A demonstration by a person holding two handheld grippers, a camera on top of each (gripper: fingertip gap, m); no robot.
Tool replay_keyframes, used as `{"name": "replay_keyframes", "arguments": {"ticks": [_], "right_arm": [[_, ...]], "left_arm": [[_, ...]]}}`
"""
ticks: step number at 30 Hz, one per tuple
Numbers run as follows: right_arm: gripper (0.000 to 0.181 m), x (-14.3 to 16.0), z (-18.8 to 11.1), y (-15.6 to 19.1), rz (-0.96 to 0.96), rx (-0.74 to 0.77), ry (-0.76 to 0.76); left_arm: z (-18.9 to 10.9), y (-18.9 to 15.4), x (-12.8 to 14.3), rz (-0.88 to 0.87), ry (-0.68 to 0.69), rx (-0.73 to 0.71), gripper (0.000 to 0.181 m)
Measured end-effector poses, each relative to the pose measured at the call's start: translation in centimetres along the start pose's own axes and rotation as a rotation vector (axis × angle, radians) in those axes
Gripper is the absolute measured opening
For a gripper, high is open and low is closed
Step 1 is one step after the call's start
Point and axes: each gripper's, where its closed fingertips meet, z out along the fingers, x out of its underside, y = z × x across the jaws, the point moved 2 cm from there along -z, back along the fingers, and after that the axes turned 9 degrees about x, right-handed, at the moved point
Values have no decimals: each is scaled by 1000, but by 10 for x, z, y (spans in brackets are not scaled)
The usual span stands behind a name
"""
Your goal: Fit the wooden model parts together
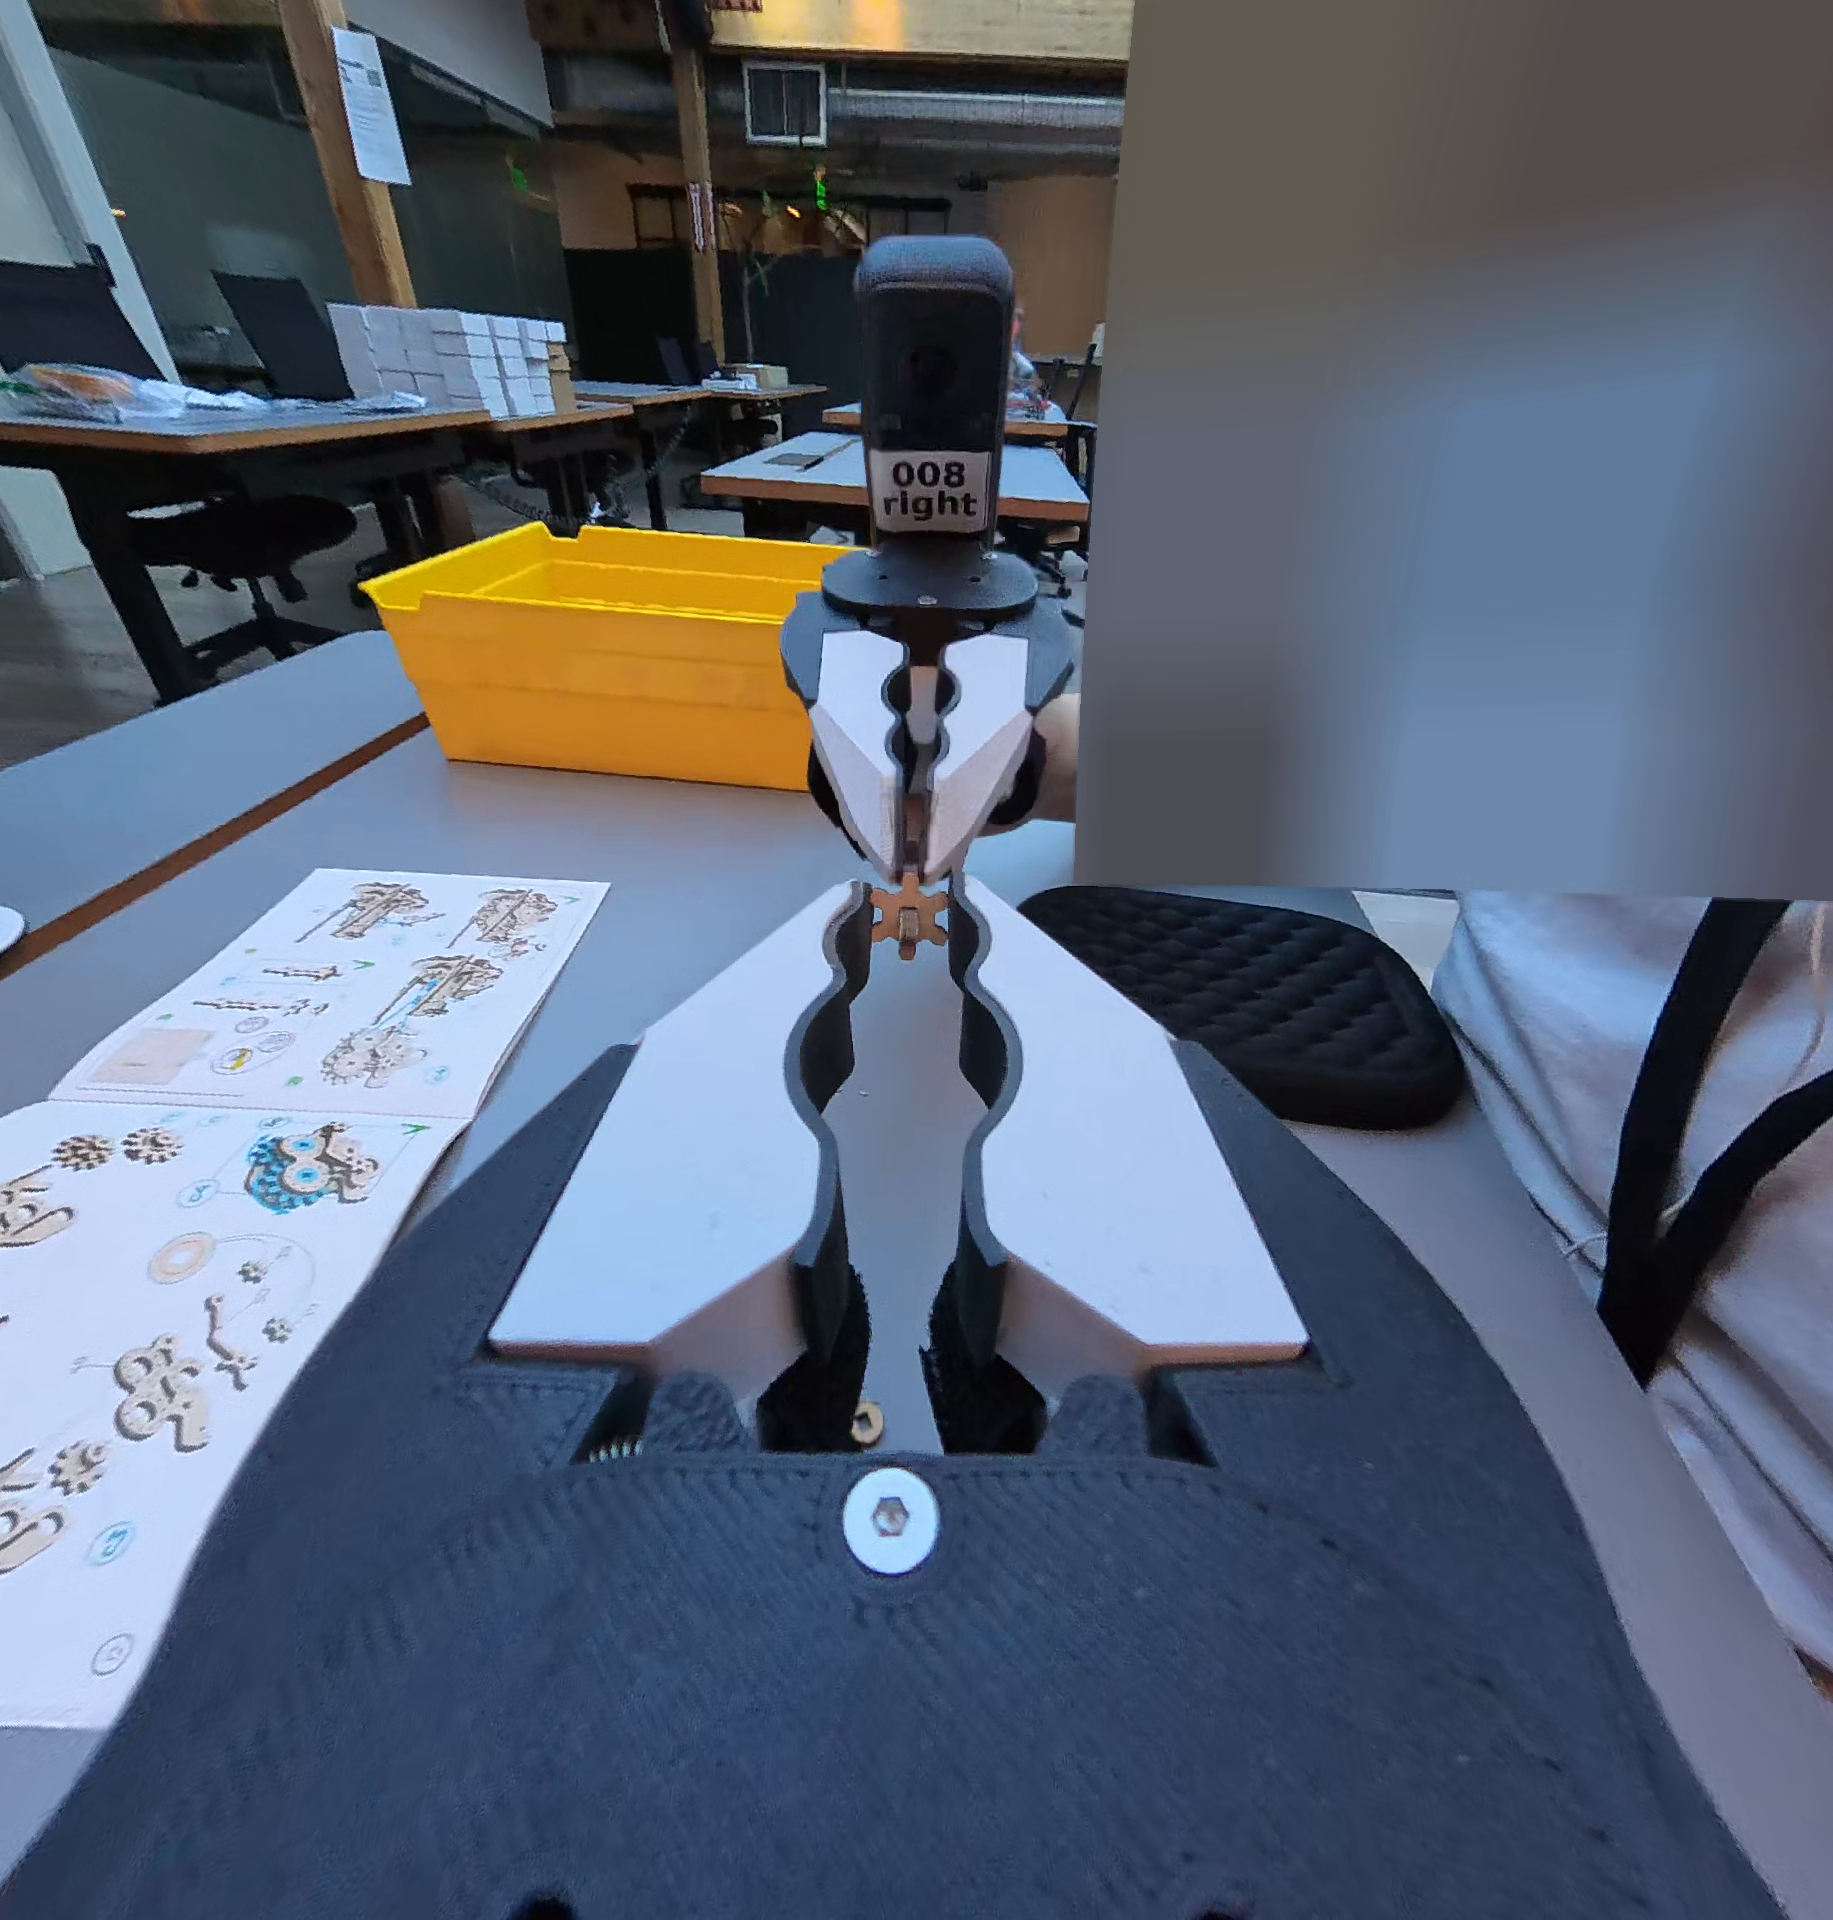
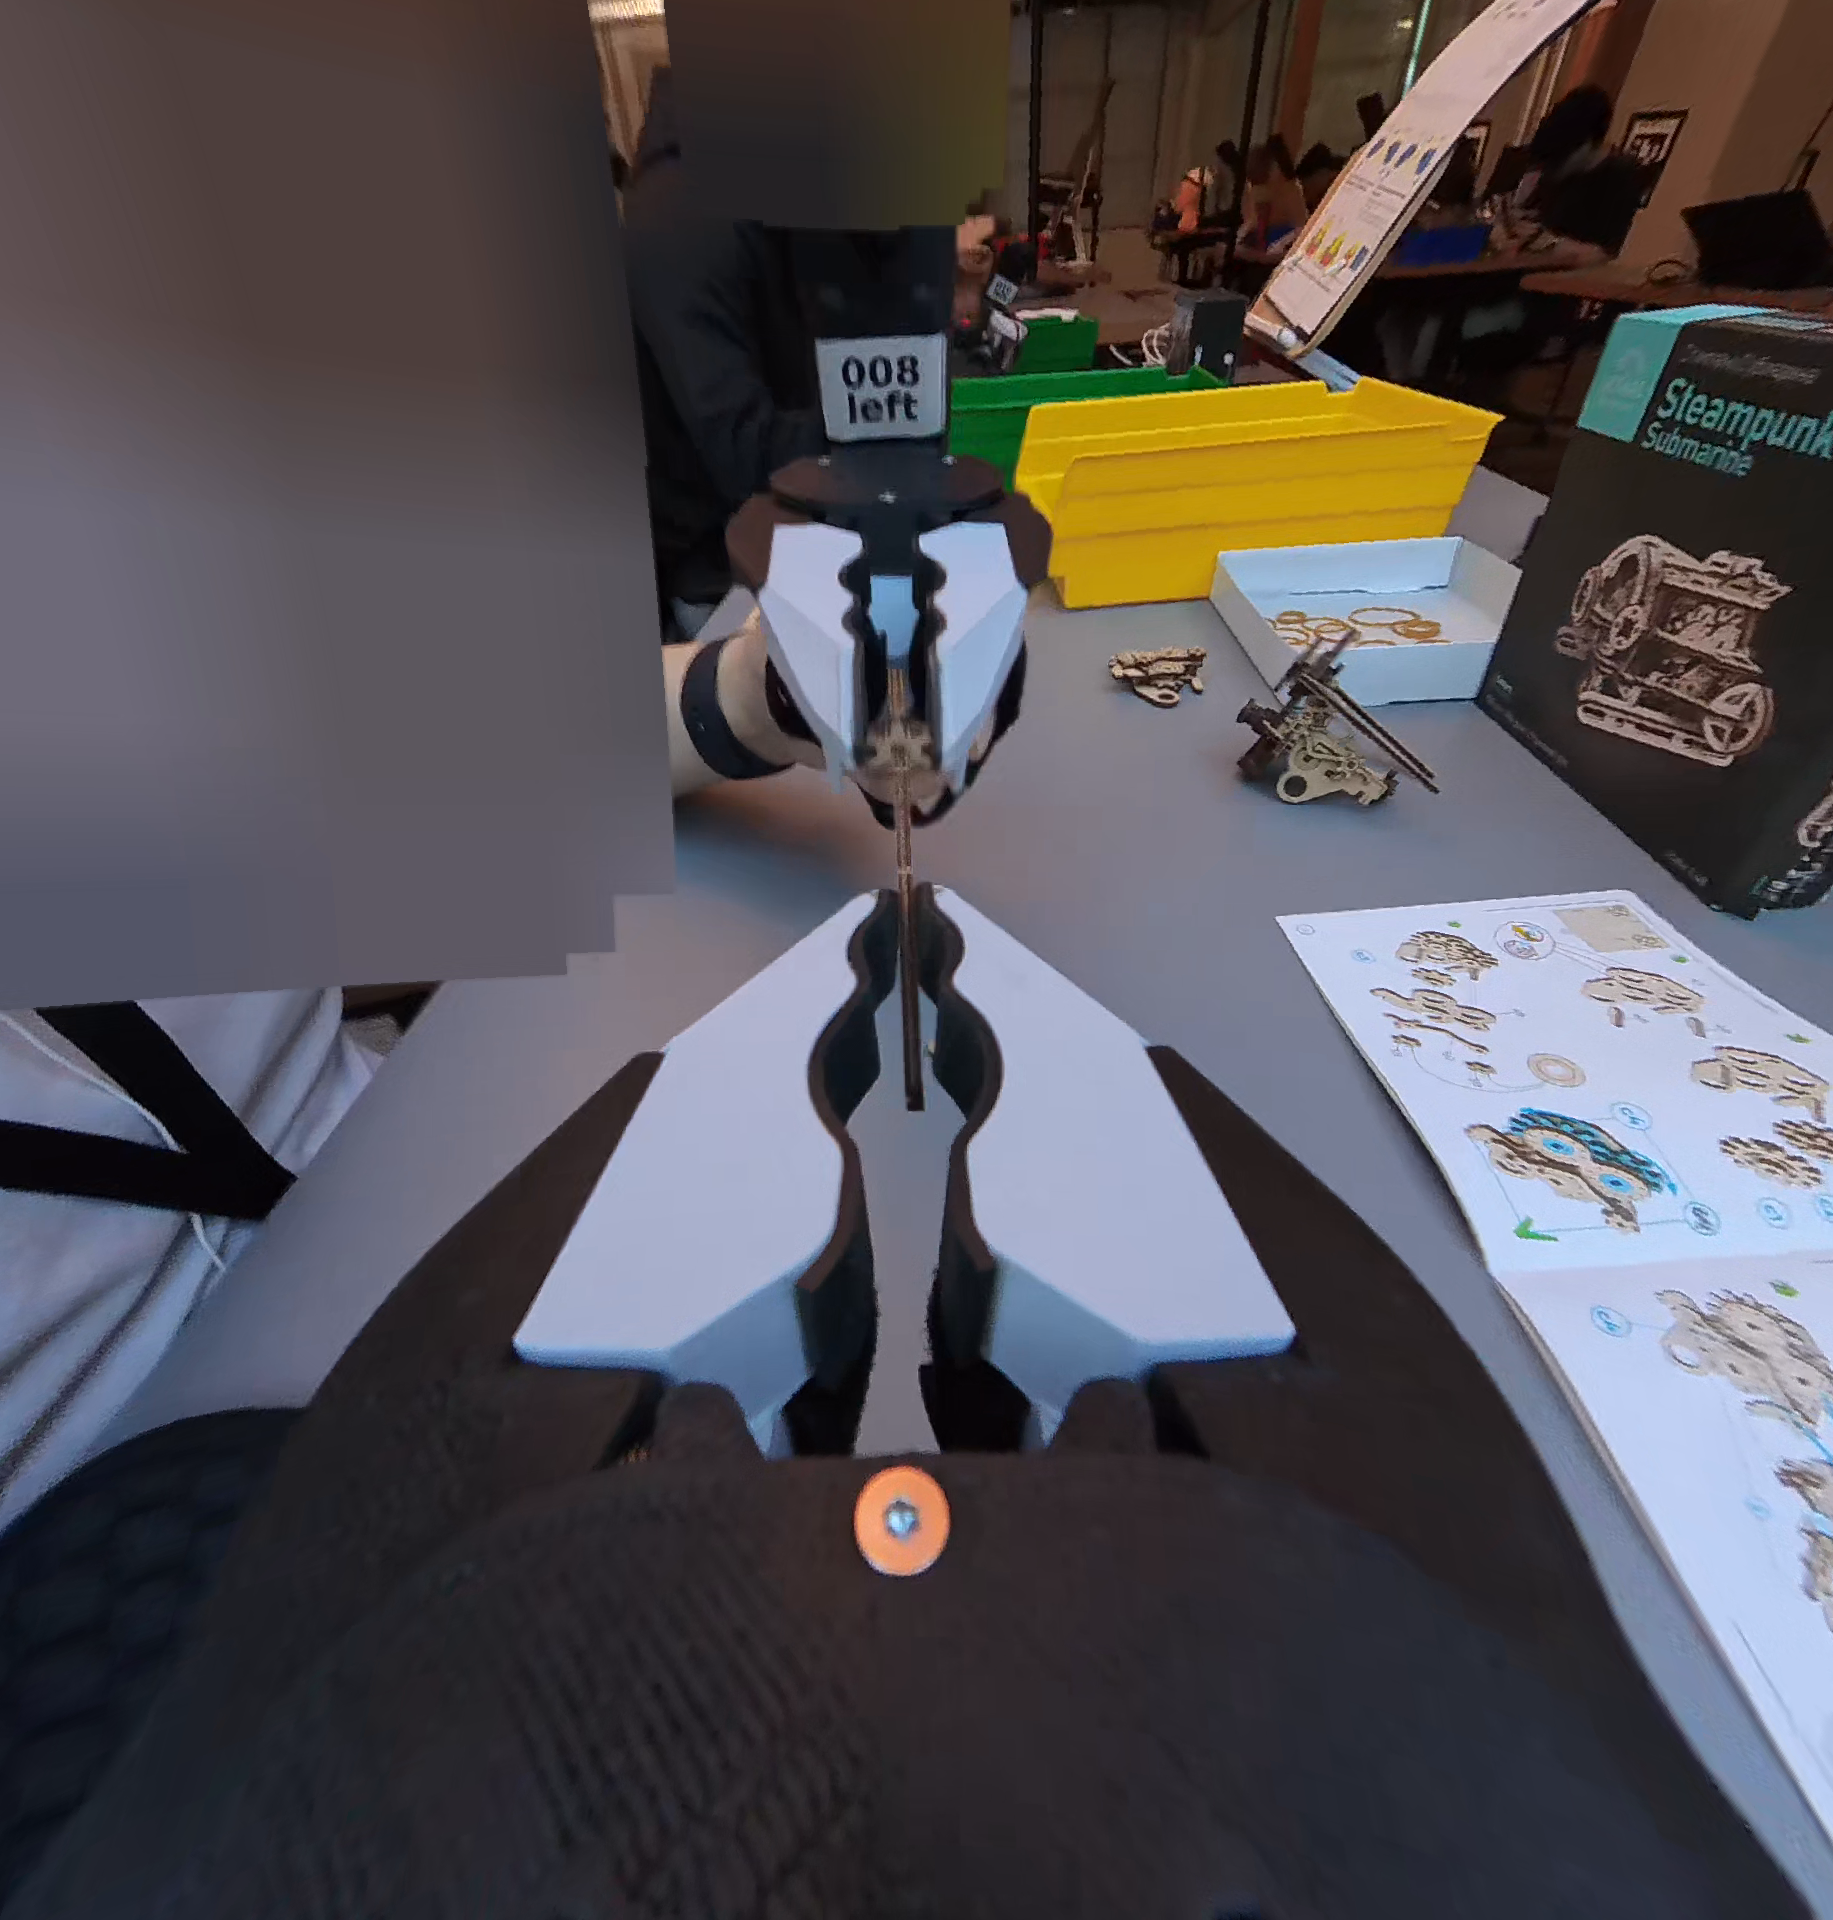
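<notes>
My left gripper is shut on a small wooden gear, held upright between its tips. My right gripper is shut on a thin wooden stick that runs forward along its fingers. The two grippers face each other tip to tip above the grey table. In the right wrist view the stick's far end reaches the gear in the left gripper. Whether it sits in the gear's hole is hidden. In the left wrist view the right gripper is just beyond the gear.
An open instruction booklet lies on the table. Beyond it are a partly built wooden assembly, a small wooden piece, a white tray of rings, the kit box and a yellow bin. A black pad lies near the person. My two grippers' fingertips are within a few centimetres of each other. The partly built wooden assembly is about equally far from each gripper, around 30 cm.
</notes>
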Motion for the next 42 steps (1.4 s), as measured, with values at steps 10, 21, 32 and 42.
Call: {"name": "replay_keyframes", "arguments": {"ticks": [10, 21, 32, 42], "right_arm": [[1, 16, -21, -26, -24, 55, 105], [1, 88, 1, -39, -149, 128, 423], [1, 105, 9, -30, -209, 61, 473], [16, 69, 2, -28, -222, 11, 183]], "left_arm": [[-44, 31, 10, -30, 49, -128, 12], [-31, 29, 105, -77, 607, -95, 13], [-55, 40, 98, -116, 599, -175, 43], [-69, 67, 78, -117, 431, -322, 41]]}}
